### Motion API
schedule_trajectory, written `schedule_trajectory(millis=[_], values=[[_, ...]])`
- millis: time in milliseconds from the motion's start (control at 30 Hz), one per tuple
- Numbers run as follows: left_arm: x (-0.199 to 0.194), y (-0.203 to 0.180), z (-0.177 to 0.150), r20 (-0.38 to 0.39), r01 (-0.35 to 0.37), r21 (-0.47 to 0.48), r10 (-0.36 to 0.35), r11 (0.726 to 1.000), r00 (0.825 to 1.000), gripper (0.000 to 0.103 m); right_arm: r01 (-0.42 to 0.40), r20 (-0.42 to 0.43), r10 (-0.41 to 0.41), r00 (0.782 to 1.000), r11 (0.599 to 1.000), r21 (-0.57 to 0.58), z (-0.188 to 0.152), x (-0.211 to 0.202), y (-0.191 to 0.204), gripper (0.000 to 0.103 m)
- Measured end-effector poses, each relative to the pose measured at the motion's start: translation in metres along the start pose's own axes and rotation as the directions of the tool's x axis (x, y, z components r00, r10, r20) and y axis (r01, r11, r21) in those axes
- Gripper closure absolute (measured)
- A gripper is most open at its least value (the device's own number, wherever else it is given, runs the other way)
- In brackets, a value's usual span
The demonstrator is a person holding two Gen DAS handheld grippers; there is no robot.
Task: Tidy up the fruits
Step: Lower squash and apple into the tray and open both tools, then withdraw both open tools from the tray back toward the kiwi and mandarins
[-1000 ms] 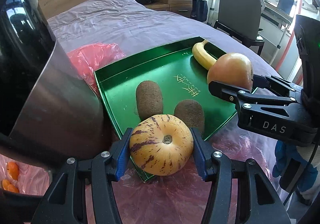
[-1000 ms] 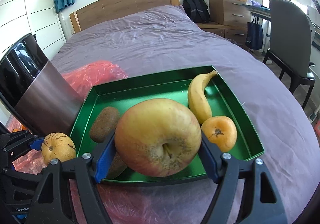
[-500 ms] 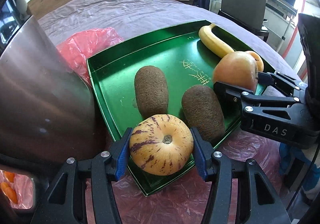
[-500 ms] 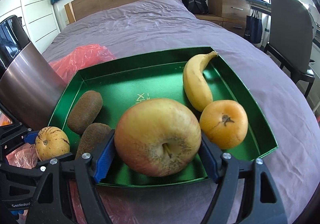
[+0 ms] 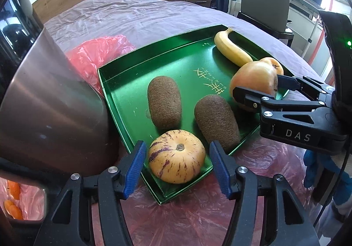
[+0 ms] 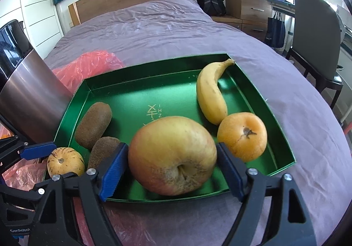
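L gripper (image 5: 177, 166): fingers apart, striped melon (image 5: 176, 156) between them w/ gaps both sides, sitting in near-left corner of green tray (image 5: 123, 83). R gripper (image 6: 171, 169): fingers apart, apple (image 6: 172, 155) between them, on tray floor near front wall, just beside orange fruit (image 6: 242, 136).

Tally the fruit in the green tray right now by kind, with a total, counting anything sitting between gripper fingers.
Kiwis: 2
Banana: 1
Orange fruit: 1
Apple: 1, between the right gripper fingers
Striped melon: 1, between the left gripper fingers
Total: 6, all in the green tray
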State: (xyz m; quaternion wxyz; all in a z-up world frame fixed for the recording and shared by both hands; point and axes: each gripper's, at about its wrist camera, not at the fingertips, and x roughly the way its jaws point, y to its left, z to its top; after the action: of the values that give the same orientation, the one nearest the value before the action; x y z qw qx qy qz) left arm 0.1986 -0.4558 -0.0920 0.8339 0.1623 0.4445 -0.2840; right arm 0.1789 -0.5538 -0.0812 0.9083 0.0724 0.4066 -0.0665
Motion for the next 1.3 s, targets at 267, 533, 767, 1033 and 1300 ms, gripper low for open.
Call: schedule_trajectory(millis=[267,533,767,1033,1300], values=[[-0.034,-0.003,-0.011,0.054,0.008,0.009,-0.009,1.0,0.999,0.047,0.0,0.067,-0.003,0.998,0.999,0.033,0.001,-0.036,-0.002,0.0],[-0.092,-0.001,-0.042,0.157,-0.06,-0.001,0.059,0.998,0.986,0.047,-0.078,0.189,0.054,0.98,0.989,0.125,-0.012,-0.098,-0.002,0.0],[-0.108,0.013,-0.086,0.188,-0.239,-0.013,0.237,0.971,0.953,0.047,-0.09,0.209,0.065,0.976,0.989,0.115,-0.033,-0.141,0.015,0.0],[-0.099,0.058,-0.157,0.116,-0.398,-0.036,0.399,0.917,0.91,0.047,-0.079,0.211,0.052,0.976,0.989,0.124,-0.057,-0.175,0.018,0.0],[-0.1,0.113,-0.215,0.025,-0.481,-0.102,0.486,0.871,0.874,0.047,-0.061,0.217,0.031,0.976,0.99,0.131,-0.062,-0.194,0.025,0.0]])
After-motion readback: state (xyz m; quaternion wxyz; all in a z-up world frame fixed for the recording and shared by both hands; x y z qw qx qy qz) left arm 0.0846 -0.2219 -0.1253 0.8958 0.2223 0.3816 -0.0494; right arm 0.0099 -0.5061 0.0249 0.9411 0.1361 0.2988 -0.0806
